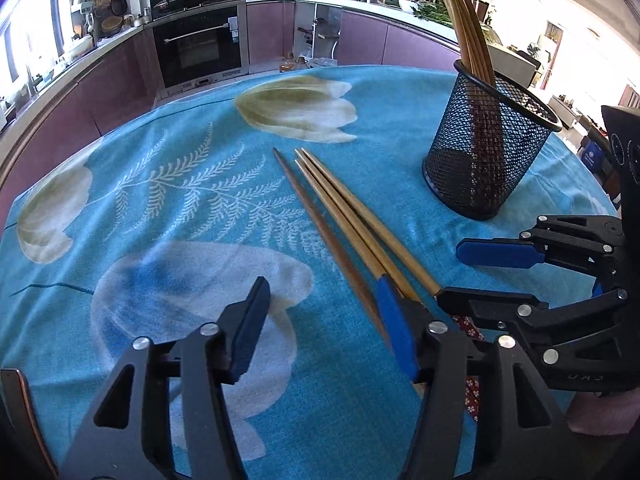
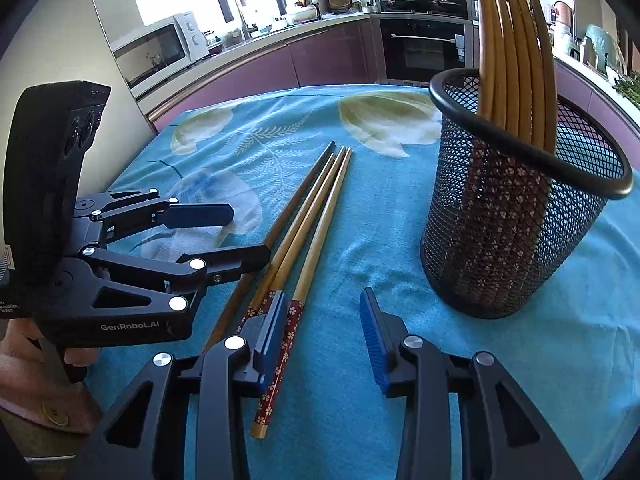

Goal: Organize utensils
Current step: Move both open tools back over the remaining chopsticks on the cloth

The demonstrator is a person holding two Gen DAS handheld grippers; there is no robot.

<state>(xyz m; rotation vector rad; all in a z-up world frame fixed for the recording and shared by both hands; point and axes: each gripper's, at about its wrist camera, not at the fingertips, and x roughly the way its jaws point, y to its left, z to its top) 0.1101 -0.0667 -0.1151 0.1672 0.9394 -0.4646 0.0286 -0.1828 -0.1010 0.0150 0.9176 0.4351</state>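
From my left wrist camera, my left gripper (image 1: 322, 322) is spread wide and holds nothing, low over the blue floral tablecloth (image 1: 180, 184). Three loose chopsticks (image 1: 340, 220) lie side by side on the cloth, running under my right-hand finger. The black mesh holder (image 1: 486, 152) stands upright beyond them to the right, with more chopsticks (image 1: 464, 20) leaning inside it. My right gripper (image 1: 476, 272) comes in from the right, also spread.

From my right wrist camera, my right gripper (image 2: 322, 336) is open and empty; its left pad sits against the red patterned ends of the loose chopsticks (image 2: 308, 236). The mesh holder (image 2: 516, 216) stands just to the right, apart from them. My left gripper (image 2: 248, 232) is open at the left, beside the darkest stick.
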